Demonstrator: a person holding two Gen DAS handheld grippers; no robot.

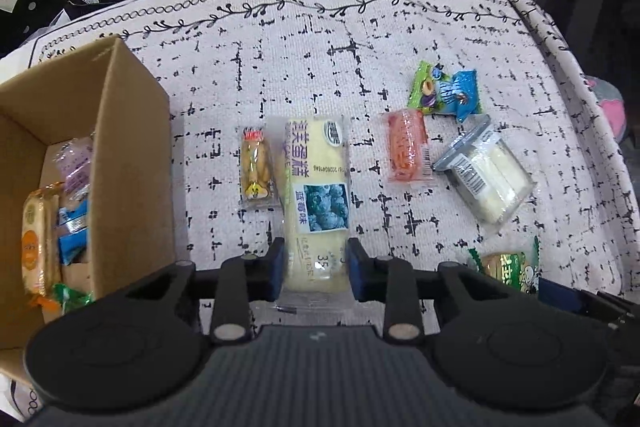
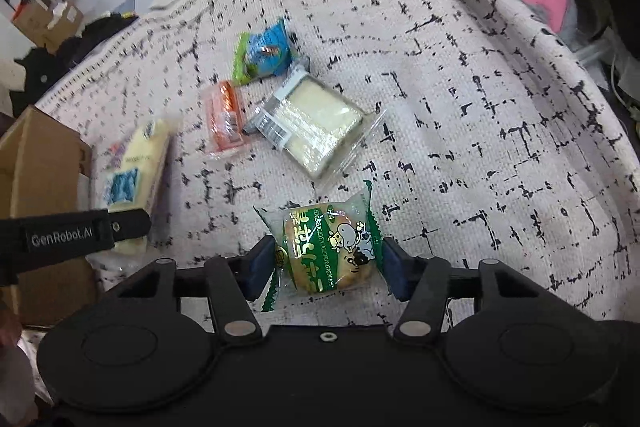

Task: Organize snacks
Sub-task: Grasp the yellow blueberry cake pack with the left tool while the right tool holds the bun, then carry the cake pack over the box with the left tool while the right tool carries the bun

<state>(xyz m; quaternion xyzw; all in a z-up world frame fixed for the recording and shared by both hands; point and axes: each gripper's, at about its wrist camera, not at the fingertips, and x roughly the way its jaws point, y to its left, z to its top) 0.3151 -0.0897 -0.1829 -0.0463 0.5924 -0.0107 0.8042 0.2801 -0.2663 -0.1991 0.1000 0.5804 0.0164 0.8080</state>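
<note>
My left gripper (image 1: 318,259) is shut on the near end of a long yellow cake packet (image 1: 316,187) with a blue picture, which points away from me over the cloth. An open cardboard box (image 1: 132,155) stands just to its left and holds several wrapped snacks. My right gripper (image 2: 324,263) is shut on a round green biscuit packet (image 2: 328,251), with a pad against each side of it. The right wrist view also shows the yellow cake packet (image 2: 132,163), blurred, beside the box (image 2: 40,163), with a black finger of the left gripper (image 2: 124,223) across it.
On the patterned white cloth (image 1: 320,47) lie a small biscuit packet (image 1: 258,163), an orange packet (image 1: 408,151), green and blue packets (image 1: 444,93) and a clear sandwich-cake packet (image 1: 486,175). The cloth's right edge drops off. Boxes and dark bags lie on the floor beyond.
</note>
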